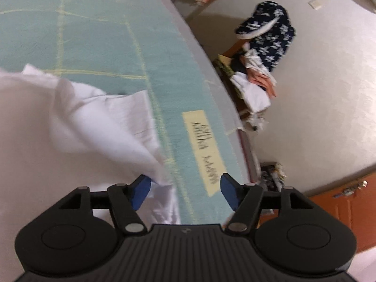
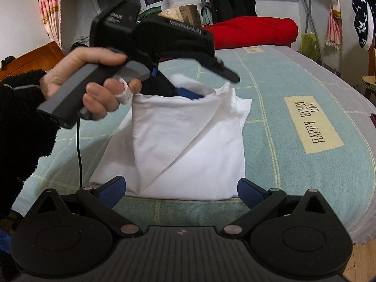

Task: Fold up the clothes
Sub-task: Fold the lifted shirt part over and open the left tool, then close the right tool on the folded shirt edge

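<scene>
We see the white garment (image 2: 188, 141) lying partly folded on the teal blanket (image 2: 293, 188) that covers the bed, its long axis running from our near edge away toward the red bundle (image 2: 253, 31) at the far end. One flap of it is lifted, rising steeply from the near fold up to the left gripper (image 2: 188, 91).

In the left wrist view, the left gripper (image 1: 185, 191) has its jaws standing well apart; the cloth (image 1: 94, 122) brushes the left blue pad (image 1: 141, 192) and drapes past it, but we see no pinch on it. The right gripper (image 2: 182, 192) is wide open too, hovering just before the garment's near folded edge, with nothing between its pads.

To the right of the garment the blanket is bare save for a cream label (image 2: 315, 124) reading HAPPY EVERY DAY. The bed's right edge (image 1: 211, 70) drops to the floor, where a chair (image 1: 237, 47) is heaped with clothes (image 1: 258, 84). We spot no containers.
</scene>
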A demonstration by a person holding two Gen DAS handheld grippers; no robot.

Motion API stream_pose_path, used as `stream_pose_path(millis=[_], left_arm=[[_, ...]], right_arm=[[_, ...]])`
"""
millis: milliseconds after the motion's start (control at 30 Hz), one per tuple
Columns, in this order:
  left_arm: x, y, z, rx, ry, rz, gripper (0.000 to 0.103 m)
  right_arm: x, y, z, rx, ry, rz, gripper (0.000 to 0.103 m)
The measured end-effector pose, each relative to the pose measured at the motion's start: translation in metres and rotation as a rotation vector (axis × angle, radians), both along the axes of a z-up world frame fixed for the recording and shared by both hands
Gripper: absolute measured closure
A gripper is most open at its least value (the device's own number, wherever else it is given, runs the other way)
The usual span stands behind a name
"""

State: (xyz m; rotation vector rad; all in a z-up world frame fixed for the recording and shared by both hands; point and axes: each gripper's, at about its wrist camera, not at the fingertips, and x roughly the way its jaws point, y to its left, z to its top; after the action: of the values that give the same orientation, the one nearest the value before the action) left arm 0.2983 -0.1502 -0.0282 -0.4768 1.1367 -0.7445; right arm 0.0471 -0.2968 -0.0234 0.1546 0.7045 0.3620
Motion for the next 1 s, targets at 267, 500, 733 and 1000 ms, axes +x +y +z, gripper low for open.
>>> stream_pose_path(millis=[267,500,733,1000], left_arm=[[-0.008,0.010,0.024,-0.017,-0.099,-0.008,0.031],[-0.054,0.058,0.016,0.189,-0.288,0.001,0.029],[-0.120,0.102,-0.011,0.342,-0.411,0.067,0.028],[-0.154,0.115,-0.024,0.317,-0.437,0.187,0.026]], right_arm=[[-0.002,-0.001,0.000,-0.005,-0.007,-0.003,0.000],[-0.002,-0.016,0.001,0.090,-0.046,-0.005,0.000],[0.013,-0.040,-0.014,0.284,-0.014,-0.014,0.014],[0.021,-0.048,-0.038,0.287,0.061,-0.085,0.030]])
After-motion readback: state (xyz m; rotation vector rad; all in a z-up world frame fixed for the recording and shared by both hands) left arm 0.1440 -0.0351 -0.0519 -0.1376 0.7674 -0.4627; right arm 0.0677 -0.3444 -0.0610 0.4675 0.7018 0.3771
